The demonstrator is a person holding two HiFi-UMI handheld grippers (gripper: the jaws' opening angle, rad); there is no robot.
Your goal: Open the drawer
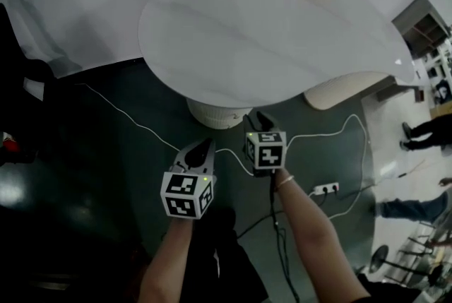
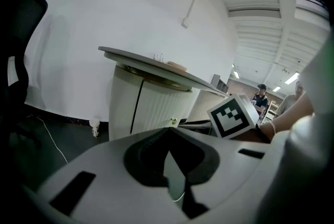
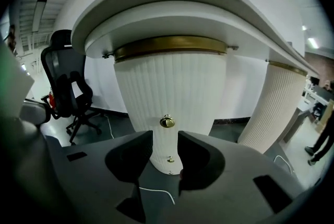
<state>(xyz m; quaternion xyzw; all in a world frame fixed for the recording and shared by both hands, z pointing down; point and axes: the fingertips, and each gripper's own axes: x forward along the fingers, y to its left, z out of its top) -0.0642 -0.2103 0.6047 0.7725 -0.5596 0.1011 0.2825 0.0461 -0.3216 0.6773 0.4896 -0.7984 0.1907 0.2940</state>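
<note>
drawer (image 3: 169, 105): shut as far as I can tell. No seam readable in the right gripper view; I take it to be the ribbed front behind the knob.
knob (image 3: 167, 122): small brass knob, mid-height on the pedestal (image 3: 201, 87). A smaller brass fitting (image 3: 170, 159) sits below it near the base.
pedestal: white, ribbed, brass band on top, under the table top (image 1: 268, 33). In head view it is mostly hidden by the top.
right gripper (image 3: 165, 157): jaws apart, nothing between them. The knob shows just above the gap and lies beyond the tips, no contact.
left gripper (image 2: 168, 151): jaws together, empty, beside the right one and off to the side of the pedestal.
step: approach, knob not yet grasped.
next: bring the right gripper forward and line the gap up on the knob, so one pad lands each side. Then close and pull straight out.
risk: the knob is small and round, so an off-centre grip will likely slip. The pull should follow the drawer's travel.
around: cable (image 1: 134, 121) on the dark floor, chair (image 3: 68, 82) well off to the left.
</note>
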